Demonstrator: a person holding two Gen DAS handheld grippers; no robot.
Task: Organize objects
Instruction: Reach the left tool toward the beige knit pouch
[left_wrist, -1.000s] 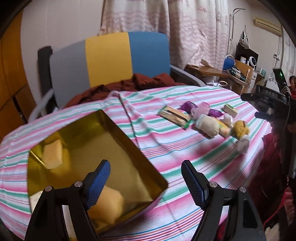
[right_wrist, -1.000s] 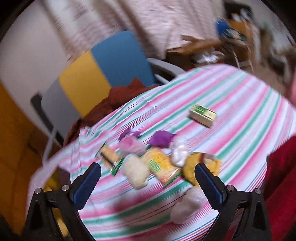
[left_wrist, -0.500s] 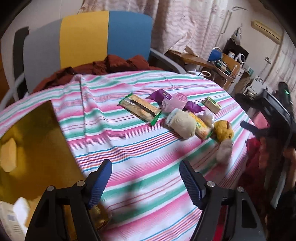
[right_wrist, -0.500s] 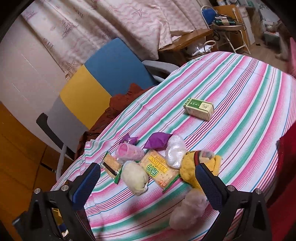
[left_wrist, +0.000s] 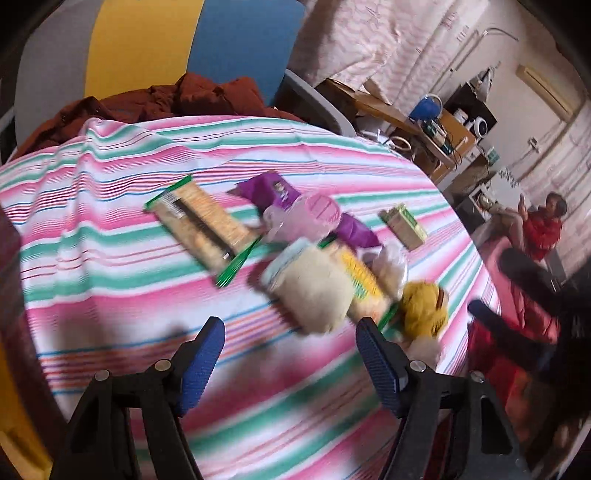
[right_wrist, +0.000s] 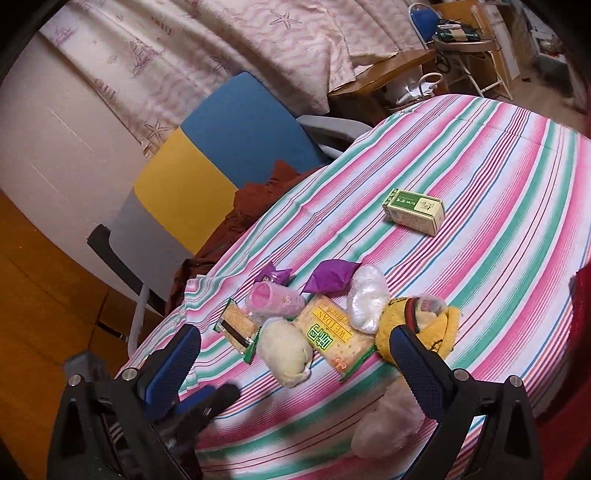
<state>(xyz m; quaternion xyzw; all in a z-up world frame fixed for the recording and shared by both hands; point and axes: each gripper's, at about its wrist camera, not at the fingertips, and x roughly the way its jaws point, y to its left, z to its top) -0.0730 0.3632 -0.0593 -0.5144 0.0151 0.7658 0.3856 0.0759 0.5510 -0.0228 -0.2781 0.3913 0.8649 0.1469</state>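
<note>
A cluster of snacks and toys lies on the striped tablecloth (left_wrist: 110, 266). Nearest my open left gripper (left_wrist: 290, 341) is a cream soft bun (left_wrist: 314, 291), with a yellow cracker pack (left_wrist: 360, 280) and a yellow plush toy (left_wrist: 423, 310) beside it. A green-edged biscuit pack (left_wrist: 201, 229), a pink cup (left_wrist: 308, 218) and purple sachets (left_wrist: 269, 190) lie farther back. My right gripper (right_wrist: 295, 352) is open above the same bun (right_wrist: 284, 350), cracker pack (right_wrist: 336, 336), plush toy (right_wrist: 417, 328), white bag (right_wrist: 367, 297) and pale pink bag (right_wrist: 388, 424). A green box (right_wrist: 413, 210) sits apart.
A grey, yellow and blue chair (right_wrist: 207, 162) with a rust-red cloth (left_wrist: 177, 96) stands behind the table. The left gripper's black body (right_wrist: 147, 417) shows at the lower left of the right wrist view. A person in red (left_wrist: 543, 229) sits far right. The table edge (right_wrist: 498, 417) is close.
My left gripper has swung right, away from the gold box, which has left its view, and closer to the snack cluster. The right gripper has dropped slightly toward the cluster.
</note>
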